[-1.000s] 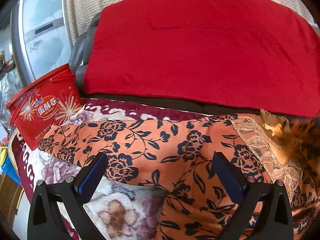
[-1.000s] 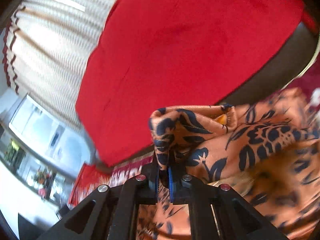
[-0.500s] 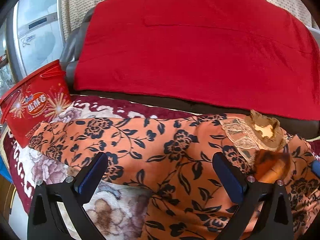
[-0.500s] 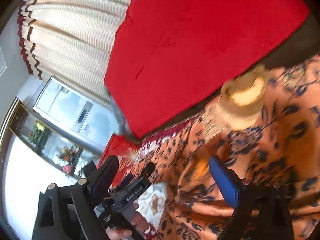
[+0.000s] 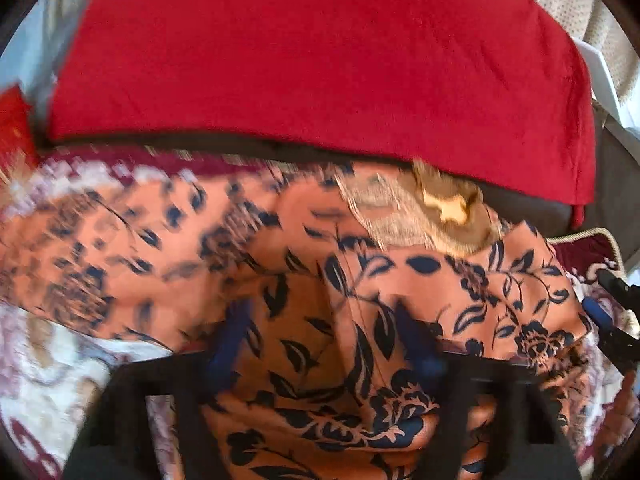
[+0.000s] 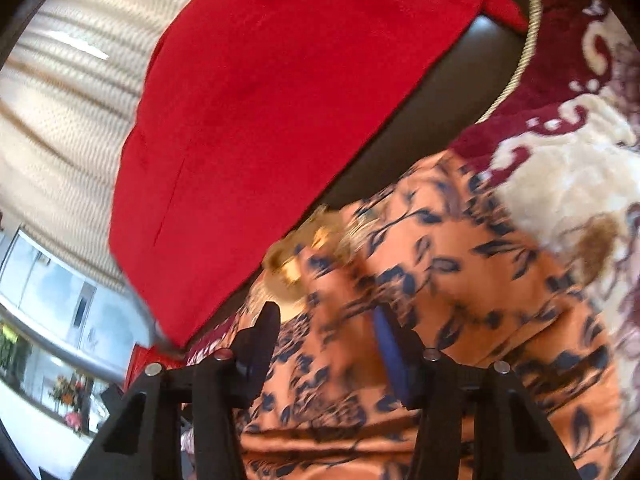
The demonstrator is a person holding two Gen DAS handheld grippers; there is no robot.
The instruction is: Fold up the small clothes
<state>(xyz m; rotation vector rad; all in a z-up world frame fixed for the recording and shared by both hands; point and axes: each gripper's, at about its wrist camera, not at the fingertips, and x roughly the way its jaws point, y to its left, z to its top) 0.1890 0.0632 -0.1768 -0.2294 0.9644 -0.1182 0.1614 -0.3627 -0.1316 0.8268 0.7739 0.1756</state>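
Note:
An orange garment with a dark blue flower print point(image 5: 360, 280) lies spread on a floral blanket, its gold lace collar point(image 5: 444, 208) toward the sofa back. My left gripper point(image 5: 324, 332) is open, its blue-padded fingers set around a raised fold of the orange cloth. My right gripper point(image 6: 328, 340) is open over the same garment point(image 6: 460, 300), just below the collar point(image 6: 304, 256). The right gripper's tip also shows at the right edge of the left wrist view point(image 5: 612, 316). Both views are blurred by motion.
A red cloth point(image 5: 320, 52) covers the sofa back behind the garment. The maroon and cream floral blanket point(image 6: 560, 152) lies under it. A red box point(image 5: 12, 120) stands at the far left. A pale curtain point(image 6: 60, 100) hangs behind.
My left gripper moved right and forward onto the garment, jaws narrower around a fold. My right gripper, shut on a fold a second ago, opened and swung down over the cloth.

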